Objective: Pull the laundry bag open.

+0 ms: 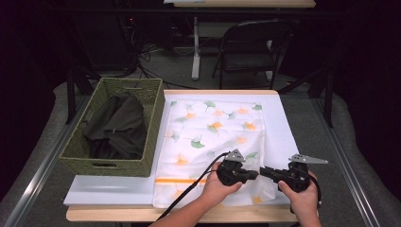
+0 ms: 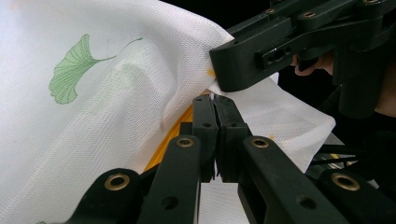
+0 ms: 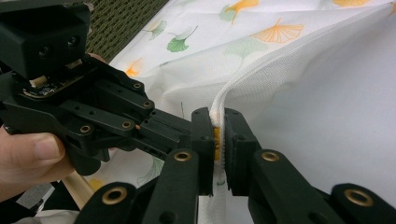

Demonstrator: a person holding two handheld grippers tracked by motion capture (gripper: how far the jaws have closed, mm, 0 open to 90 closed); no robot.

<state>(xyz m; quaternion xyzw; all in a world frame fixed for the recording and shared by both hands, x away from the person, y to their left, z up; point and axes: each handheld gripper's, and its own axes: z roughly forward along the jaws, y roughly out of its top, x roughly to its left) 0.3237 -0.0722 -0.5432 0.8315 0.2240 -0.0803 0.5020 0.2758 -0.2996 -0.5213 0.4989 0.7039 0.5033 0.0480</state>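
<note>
Tabletop: both tongs [image 1: 259, 173] clamp tight on leaf-print cloth [image 1: 213, 137].

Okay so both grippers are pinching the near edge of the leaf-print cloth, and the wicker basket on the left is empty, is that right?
Not quite. The left gripper and right gripper do pinch the leaf-print cloth at its near edge, and the wicker basket does sit on the left, but it is not empty. The high view shows a dark garment bundled inside it.
</note>
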